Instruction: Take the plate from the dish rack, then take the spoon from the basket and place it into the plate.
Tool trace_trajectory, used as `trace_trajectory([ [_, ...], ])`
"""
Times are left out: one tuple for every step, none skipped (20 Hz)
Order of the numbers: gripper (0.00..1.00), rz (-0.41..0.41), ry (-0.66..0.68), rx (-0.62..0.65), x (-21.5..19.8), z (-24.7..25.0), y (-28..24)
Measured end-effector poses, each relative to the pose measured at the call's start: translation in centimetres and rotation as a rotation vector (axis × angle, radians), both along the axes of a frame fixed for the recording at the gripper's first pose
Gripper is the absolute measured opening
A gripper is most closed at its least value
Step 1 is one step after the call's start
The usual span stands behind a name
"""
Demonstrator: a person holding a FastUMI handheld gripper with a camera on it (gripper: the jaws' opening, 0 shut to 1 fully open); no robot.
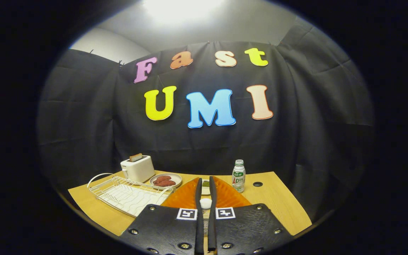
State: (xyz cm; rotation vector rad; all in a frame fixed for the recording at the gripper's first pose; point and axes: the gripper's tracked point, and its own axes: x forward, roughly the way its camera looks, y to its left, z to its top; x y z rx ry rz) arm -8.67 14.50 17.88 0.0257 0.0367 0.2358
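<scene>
Now the hand-held gripper [205, 193] has its fingers nearly together, pinching the rim of the orange plate [184, 198], held above the surface [282, 205] just beside the rack [126, 194]. Such a thin edge grip could let the plate tilt or slip out on lowering.

Orange plate [225, 194] lies flat beside the white dish rack [128, 193].

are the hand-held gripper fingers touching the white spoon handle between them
Touching. The gripper view shows the hand-held gripper with both fingers pressed against the white spoon end, no gap either side, above the orange plate.
</scene>
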Motion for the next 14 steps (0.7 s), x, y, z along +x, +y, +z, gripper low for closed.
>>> trace_trajectory([
  [0.05, -0.002, 0.003, -0.008, -0.5, 0.4, -0.1],
  [0.05, -0.005, 0.009, -0.014, -0.9, 0.7, -0.2],
  [0.05, -0.003, 0.02, -0.019, -1.4, 0.7, 0.0],
  [0.05, 0.001, 0.032, -0.022, -2.0, 0.6, 0.1],
  [0.05, 0.009, 0.05, -0.028, -2.6, 0.3, 0.4],
  [0.05, 0.013, 0.07, -0.035, -3.0, -0.1, 0.7],
  [0.05, 0.021, 0.087, -0.042, -3.6, -0.5, 1.0],
  [0.05, 0.03, 0.094, -0.046, -4.0, -0.6, 1.4],
  [0.05, 0.033, 0.103, -0.051, -4.3, -0.8, 1.6],
  [0.05, 0.042, 0.112, -0.058, -4.5, -1.1, 2.0],
  [0.05, 0.046, 0.121, -0.064, -4.8, -1.4, 2.4],
  [0.05, 0.055, 0.13, -0.063, -5.0, -1.6, 2.9],
  [0.05, 0.067, 0.139, -0.059, -5.3, -1.9, 3.6],
  [0.05, 0.079, 0.149, -0.061, -5.5, -2.3, 4.2],
])
